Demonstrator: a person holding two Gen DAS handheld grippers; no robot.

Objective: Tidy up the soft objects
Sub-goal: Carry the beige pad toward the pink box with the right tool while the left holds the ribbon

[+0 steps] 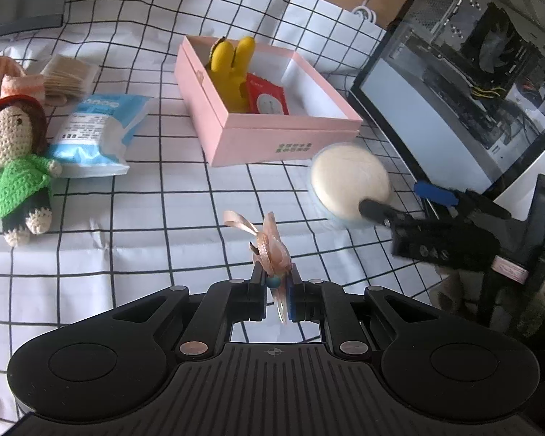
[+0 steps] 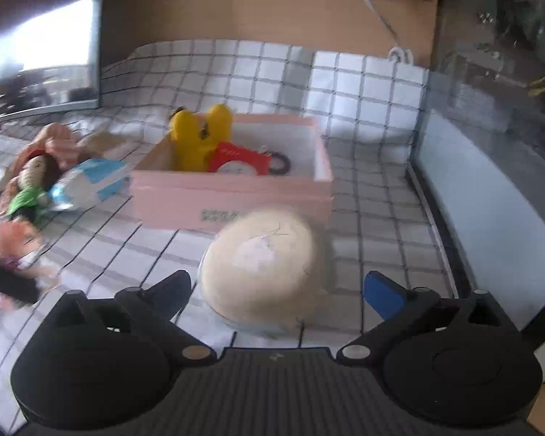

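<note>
Your left gripper [image 1: 276, 283] is clamped tight on a pink ribbon bow [image 1: 269, 247], which sticks up from between the pads above the checked cloth [image 1: 145, 218] on the worktop. Over on the other side, your right gripper [image 2: 276, 290] has its jaws spread wide, one finger on either side of the round cream puff [image 2: 261, 269], and neither pad is pressing on it. From the left wrist view that puff sits just in front of the pink box's near right corner, with the right gripper's dark finger over its edge.

The pink box [image 1: 272, 138] is open in the middle of the cloth, and it already holds a yellow plush toy [image 1: 230, 69] against its left wall, a red packet [image 1: 267, 96] leaning beside it, and, seen from the right wrist view, a dark ring [image 2: 279, 161] behind the packet.

Off to the left of the box, a blue and white packet [image 1: 94, 134] lies flat, a crocheted doll [image 1: 18, 167] in a green top rests just beside it, and some peach striped fabric [image 1: 3, 76] is bunched behind the doll. A glass-sided computer case [image 1: 472, 83] stands at the right edge of the cloth.
</note>
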